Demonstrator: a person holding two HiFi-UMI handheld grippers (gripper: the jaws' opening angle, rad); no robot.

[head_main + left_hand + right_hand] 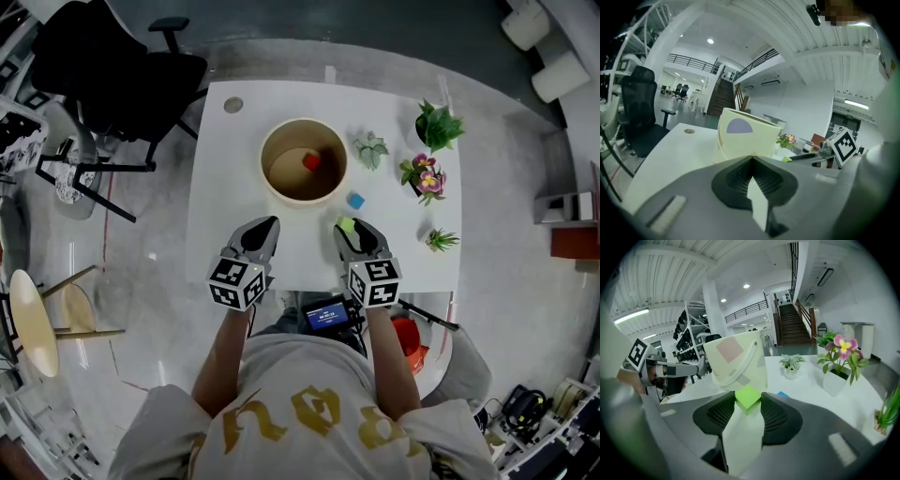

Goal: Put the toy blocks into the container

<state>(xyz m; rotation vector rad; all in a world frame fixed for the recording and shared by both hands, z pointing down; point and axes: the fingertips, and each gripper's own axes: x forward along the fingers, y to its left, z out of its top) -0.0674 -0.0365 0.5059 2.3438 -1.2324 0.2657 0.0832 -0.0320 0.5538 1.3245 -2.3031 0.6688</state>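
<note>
A round cream container (303,162) stands on the white table (234,234) with a red block (311,161) inside it. My right gripper (348,228) is shut on a green block (747,398), held just above the table in front of the container (736,362). A blue block (355,200) lies on the table right of the container, and its corner shows behind the green one (783,394). My left gripper (265,229) is shut with nothing between its jaws, in front of the container (743,136).
Small potted plants (437,125) and a flowering pot (424,178) line the table's right side, seen too in the right gripper view (841,364). A black office chair (112,66) stands at the far left. A round wooden stool (33,319) is on the floor.
</note>
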